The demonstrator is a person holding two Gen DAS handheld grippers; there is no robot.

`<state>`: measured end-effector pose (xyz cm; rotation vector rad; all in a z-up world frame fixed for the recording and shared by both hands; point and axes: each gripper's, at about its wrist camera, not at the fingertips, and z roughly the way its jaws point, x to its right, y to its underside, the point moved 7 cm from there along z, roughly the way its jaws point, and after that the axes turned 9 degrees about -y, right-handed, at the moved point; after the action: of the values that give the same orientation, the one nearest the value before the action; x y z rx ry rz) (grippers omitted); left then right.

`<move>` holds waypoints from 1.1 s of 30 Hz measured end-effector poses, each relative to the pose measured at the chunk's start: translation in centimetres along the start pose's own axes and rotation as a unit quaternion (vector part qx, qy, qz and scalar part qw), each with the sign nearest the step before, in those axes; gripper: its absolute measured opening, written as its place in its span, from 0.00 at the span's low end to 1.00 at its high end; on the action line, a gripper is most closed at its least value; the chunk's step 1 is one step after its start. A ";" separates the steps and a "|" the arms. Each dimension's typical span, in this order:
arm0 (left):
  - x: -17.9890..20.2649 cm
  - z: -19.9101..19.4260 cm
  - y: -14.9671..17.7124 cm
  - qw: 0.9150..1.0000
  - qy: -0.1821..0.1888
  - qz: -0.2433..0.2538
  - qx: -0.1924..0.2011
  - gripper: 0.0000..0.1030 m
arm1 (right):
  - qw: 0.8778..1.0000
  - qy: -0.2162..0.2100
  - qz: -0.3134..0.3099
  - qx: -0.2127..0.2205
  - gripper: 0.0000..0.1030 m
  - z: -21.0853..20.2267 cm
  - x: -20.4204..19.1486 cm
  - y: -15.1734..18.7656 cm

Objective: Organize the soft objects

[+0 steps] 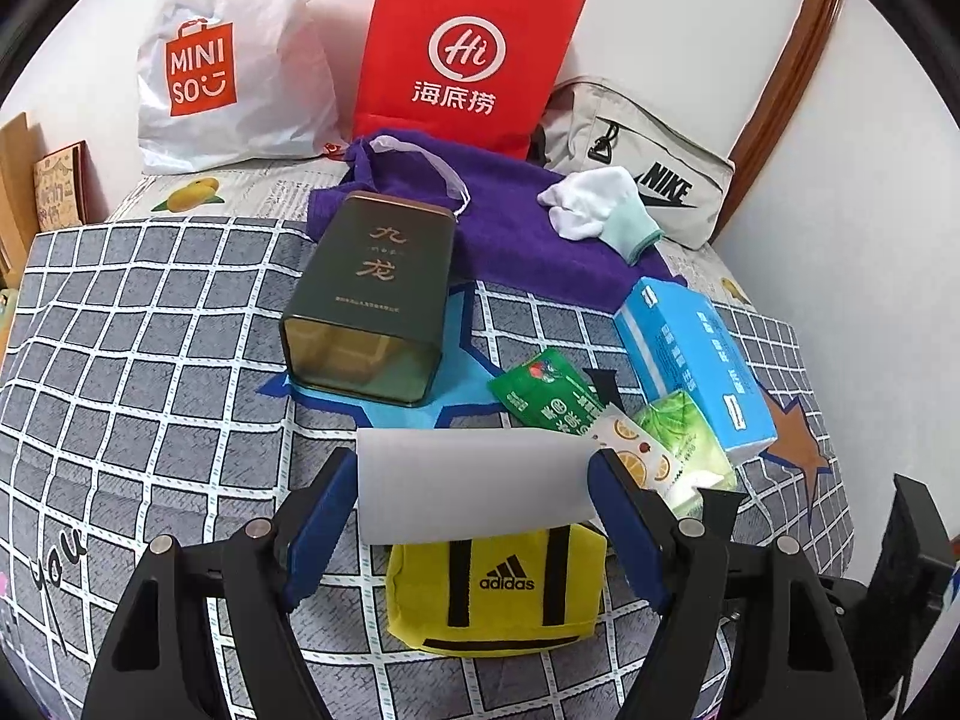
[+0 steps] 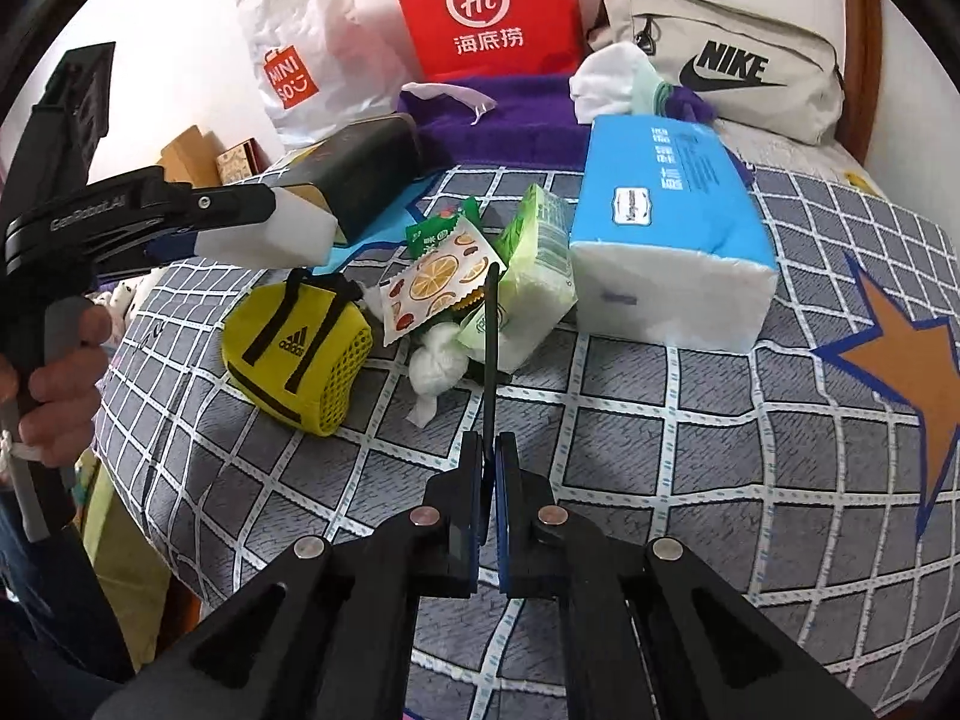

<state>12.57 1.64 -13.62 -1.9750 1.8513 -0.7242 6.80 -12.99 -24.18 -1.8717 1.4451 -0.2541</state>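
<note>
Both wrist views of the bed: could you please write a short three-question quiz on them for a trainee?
1. True or false: the left gripper holds a white foam block.
2. What lies on the purple towel? A. white glove; B. yellow adidas bag; C. orange-print sachet.
3. Fill in: the jaws of the right gripper are shut on a thin ____ strip.
Key: 1 true; 2 A; 3 black.
</note>
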 end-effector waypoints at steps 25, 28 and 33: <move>-1.6 -3.1 -3.1 0.999 -0.030 -0.012 0.027 0.75 | 0.998 -0.014 -0.037 0.043 0.04 -2.3 -2.0 -5.3; -1.8 -3.3 -3.9 0.999 -0.031 -0.016 0.029 0.74 | 0.998 -0.017 -0.044 0.045 0.04 -2.4 -2.1 -6.5; -1.4 -3.5 -5.5 0.999 -0.030 -0.013 0.034 0.71 | 0.997 -0.023 -0.049 0.053 0.04 -2.9 -1.7 -8.7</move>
<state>15.02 3.93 -7.91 -1.9601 1.7466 -0.7180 11.14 -11.98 -15.99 -1.8512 1.2868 -0.3272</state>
